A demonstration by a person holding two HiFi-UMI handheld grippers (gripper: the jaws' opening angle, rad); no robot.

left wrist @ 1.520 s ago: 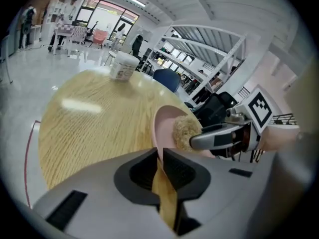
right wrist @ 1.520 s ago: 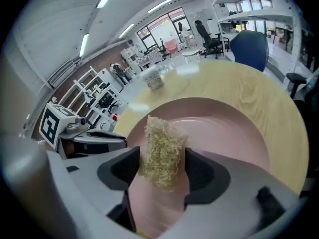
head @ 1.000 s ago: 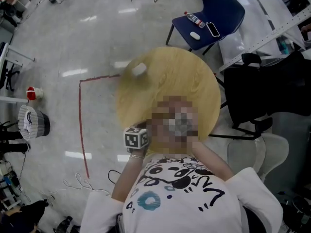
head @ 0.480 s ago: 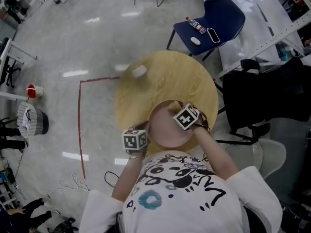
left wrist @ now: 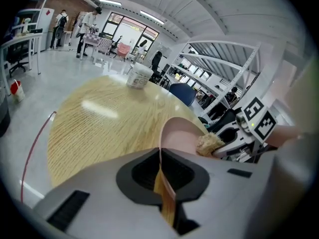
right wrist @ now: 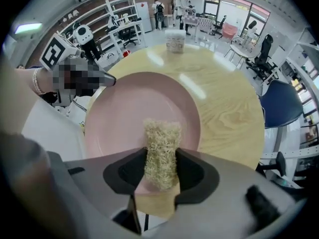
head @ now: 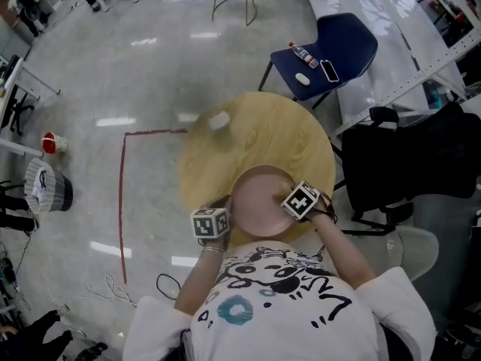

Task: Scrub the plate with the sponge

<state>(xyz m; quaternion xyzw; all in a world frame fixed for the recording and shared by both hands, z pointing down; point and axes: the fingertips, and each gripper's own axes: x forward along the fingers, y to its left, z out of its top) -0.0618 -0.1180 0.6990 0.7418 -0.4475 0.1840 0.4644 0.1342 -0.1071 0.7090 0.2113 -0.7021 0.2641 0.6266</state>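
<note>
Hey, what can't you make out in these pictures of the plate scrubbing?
1. Head view: the sponge is hidden beneath the right gripper.
2. Right gripper view: whether the sponge touches the plate is unclear; looking straight down flattens any gap.
3. Left gripper view: the left gripper body cuts off the plate's near rim.
4. Cup: print too small in every view.

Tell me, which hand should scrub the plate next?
The right one, probably. The right gripper is shut on the sponge, just over the pink plate. The left gripper has just been closing its jaws on the plate's rim, so it is busy holding it.
</note>
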